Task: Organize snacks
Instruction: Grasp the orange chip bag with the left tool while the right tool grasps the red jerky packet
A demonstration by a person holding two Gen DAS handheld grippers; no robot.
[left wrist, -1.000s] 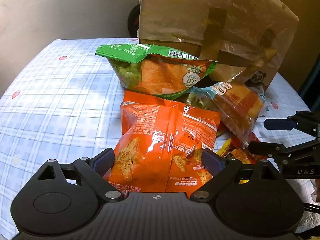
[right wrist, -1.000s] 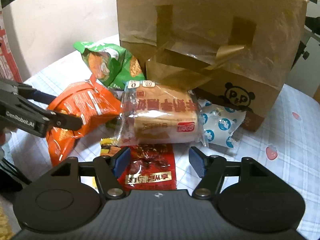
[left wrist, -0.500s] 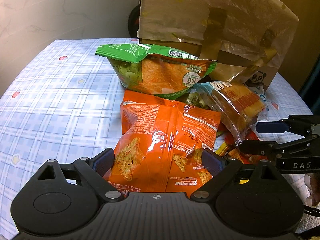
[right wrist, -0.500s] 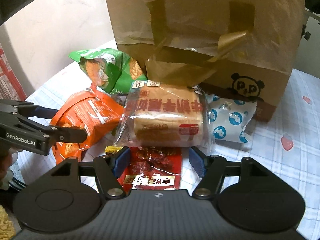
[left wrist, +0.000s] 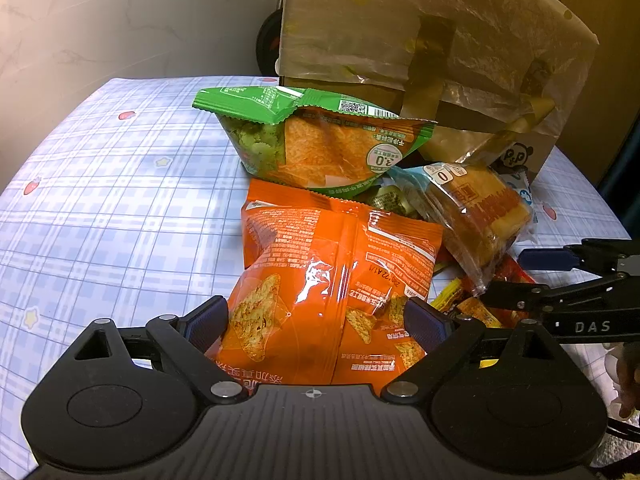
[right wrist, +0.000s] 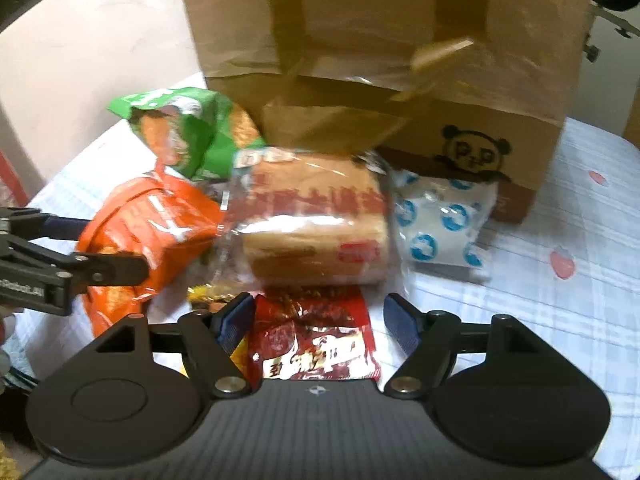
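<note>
Orange chip bag (left wrist: pixel 336 280), green-and-orange snack bag (left wrist: pixel 316 140) behind it, brown paper bag (right wrist: pixel 384 60) with black panda print, red packet (right wrist: pixel 316 344), white-and-blue dotted packet (right wrist: pixel 440 224), blue plaid bench cloth (left wrist: pixel 112 208)

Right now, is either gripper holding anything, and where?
Left gripper clamps the orange chip bag across its near end. Right gripper: jaws have just been opening; red packet lies between them, unheld.

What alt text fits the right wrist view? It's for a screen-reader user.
The right gripper, jaws just widened, straddles a red snack packet below a wrapped bread loaf. Behind stands a brown paper bag; the left gripper holds an orange chip bag.
</note>
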